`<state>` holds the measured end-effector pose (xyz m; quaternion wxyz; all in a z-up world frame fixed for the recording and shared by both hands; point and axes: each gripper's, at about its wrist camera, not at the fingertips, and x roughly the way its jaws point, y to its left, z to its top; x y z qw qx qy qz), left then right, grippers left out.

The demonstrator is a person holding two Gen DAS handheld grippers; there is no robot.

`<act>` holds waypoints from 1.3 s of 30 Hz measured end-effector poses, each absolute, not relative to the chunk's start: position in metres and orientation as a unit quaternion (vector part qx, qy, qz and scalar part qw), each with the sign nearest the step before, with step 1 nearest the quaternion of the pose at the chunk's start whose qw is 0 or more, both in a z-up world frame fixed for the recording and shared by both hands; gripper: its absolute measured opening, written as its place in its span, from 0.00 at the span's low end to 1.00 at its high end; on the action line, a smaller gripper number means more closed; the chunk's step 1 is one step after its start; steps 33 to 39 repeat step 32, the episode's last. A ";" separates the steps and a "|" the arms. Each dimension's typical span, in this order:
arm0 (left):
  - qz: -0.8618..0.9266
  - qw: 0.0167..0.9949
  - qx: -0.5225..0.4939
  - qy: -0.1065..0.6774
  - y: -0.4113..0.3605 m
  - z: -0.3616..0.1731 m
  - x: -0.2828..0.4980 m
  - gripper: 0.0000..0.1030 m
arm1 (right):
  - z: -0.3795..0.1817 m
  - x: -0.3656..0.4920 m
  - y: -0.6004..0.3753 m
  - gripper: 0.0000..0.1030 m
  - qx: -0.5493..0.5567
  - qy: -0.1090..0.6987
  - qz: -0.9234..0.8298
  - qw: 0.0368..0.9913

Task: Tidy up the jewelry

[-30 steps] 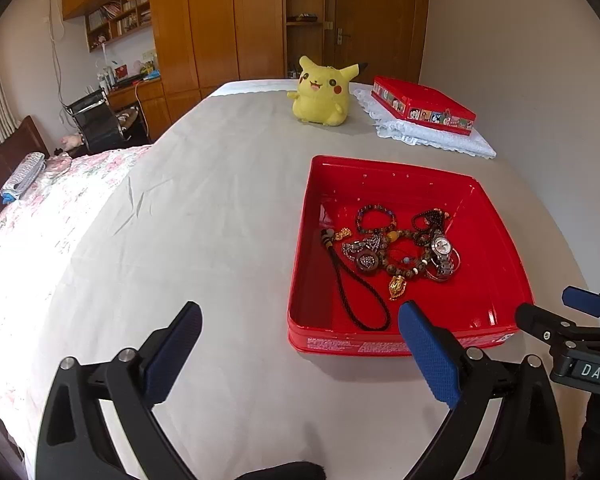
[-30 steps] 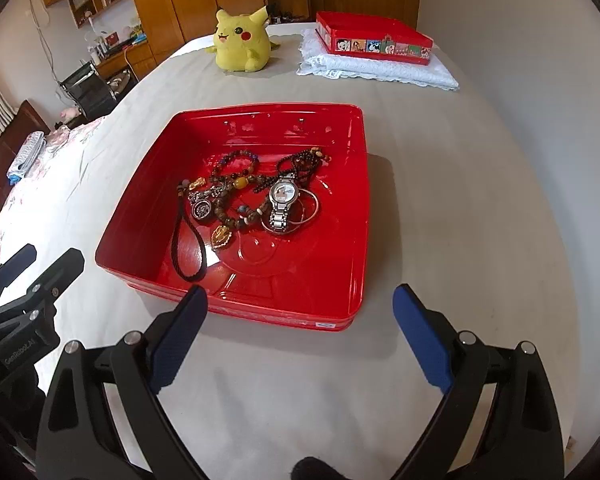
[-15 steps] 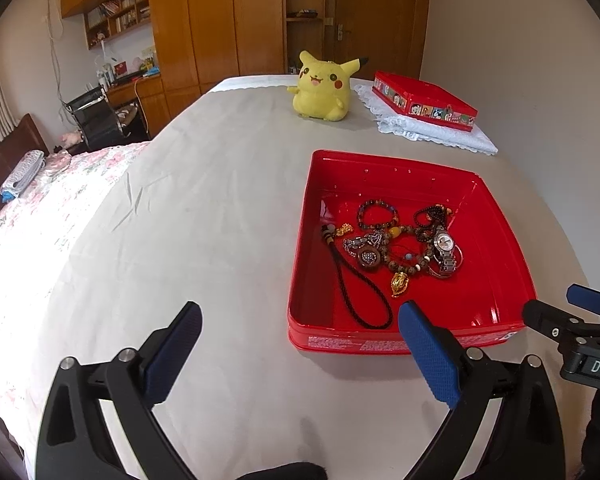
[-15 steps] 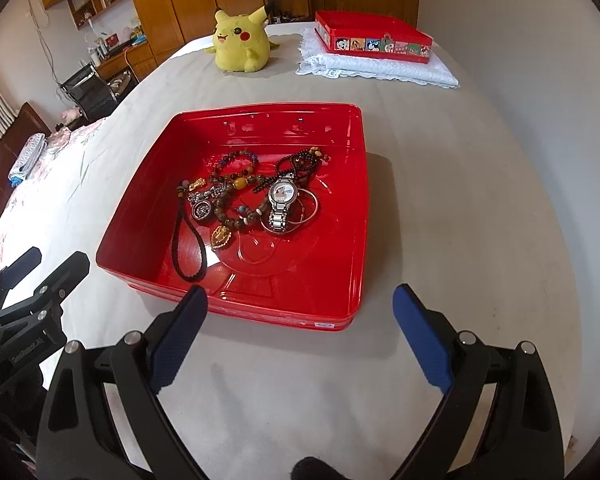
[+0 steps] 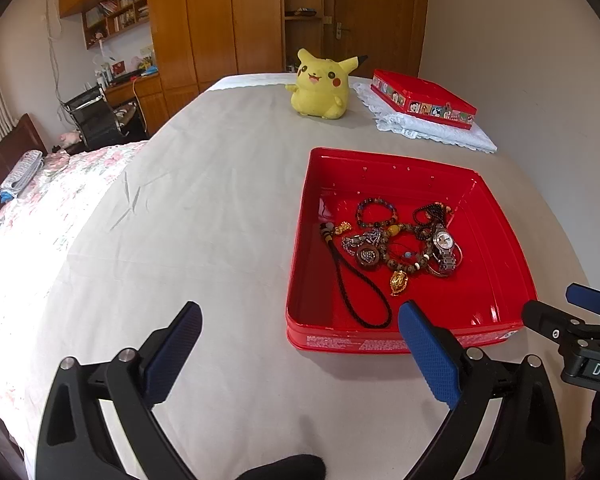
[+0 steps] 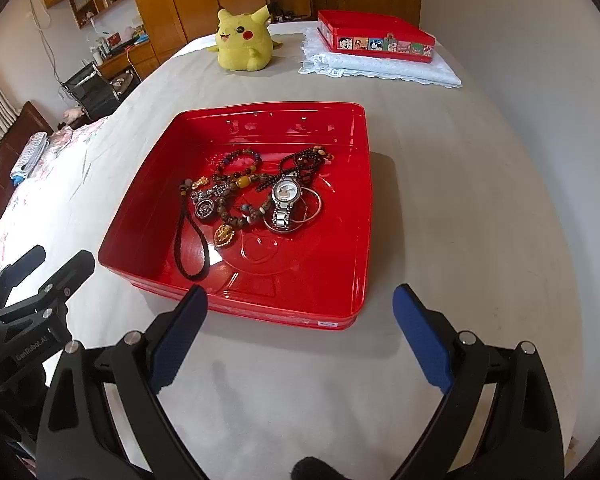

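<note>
The left gripper (image 5: 300, 344), with textured blue pads, is held wide apart above the grey bedsheet (image 5: 204, 208), nothing gripped or touched. The right gripper (image 6: 300, 328) is spread equally wide and empty, just before the glossy red plastic tray's (image 6: 360, 200) near rim. Tangled beaded bracelets (image 6: 240, 184), a black braided cord (image 6: 188, 244) and a steel-link wristwatch (image 6: 285, 200) are heaped at the tray's centre.

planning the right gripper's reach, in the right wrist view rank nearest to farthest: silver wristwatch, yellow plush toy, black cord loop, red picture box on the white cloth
1. Black cord loop, near-left part of the open red tray.
2. Silver wristwatch, middle of the tray.
3. Yellow plush toy, far left on the bed.
4. Red picture box, far right on the white cloth; roughly level with the toy, too close to call.
</note>
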<state>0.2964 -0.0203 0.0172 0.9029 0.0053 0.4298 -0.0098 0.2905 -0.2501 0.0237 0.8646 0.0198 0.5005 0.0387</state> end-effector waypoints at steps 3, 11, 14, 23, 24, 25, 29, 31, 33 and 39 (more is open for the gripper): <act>-0.012 0.902 0.006 0.431 -0.021 0.017 0.297 0.96 | 0.024 0.291 -0.250 0.90 0.020 0.500 0.038 0.865; -0.012 0.902 0.006 0.431 -0.021 0.017 0.297 0.96 | 0.024 0.291 -0.250 0.90 0.019 0.500 0.039 0.865; -0.015 0.901 0.004 0.434 -0.021 0.016 0.298 0.96 | 0.024 0.291 -0.250 0.90 0.019 0.500 0.039 0.865; -0.020 0.901 0.002 0.433 -0.021 0.016 0.297 0.96 | 0.024 0.291 -0.250 0.90 0.019 0.500 0.039 0.865; -0.021 0.901 0.002 0.434 -0.021 0.016 0.297 0.96 | 0.024 0.291 -0.250 0.90 0.019 0.500 0.039 0.865; -0.022 0.901 0.001 0.434 -0.021 0.016 0.297 0.96 | 0.024 0.291 -0.250 0.90 0.020 0.500 0.039 0.865; -0.020 0.901 0.004 0.433 -0.021 0.017 0.296 0.96 | 0.024 0.291 -0.250 0.90 0.020 0.500 0.039 0.865; -0.021 0.901 0.003 0.433 -0.022 0.017 0.296 0.96 | 0.024 0.291 -0.250 0.90 0.020 0.500 0.038 0.865; -0.019 0.901 0.004 0.433 -0.021 0.017 0.296 0.96 | 0.024 0.291 -0.250 0.90 0.020 0.500 0.039 0.865; -0.019 0.901 0.004 0.433 -0.021 0.017 0.296 0.96 | 0.024 0.291 -0.250 0.90 0.020 0.500 0.039 0.865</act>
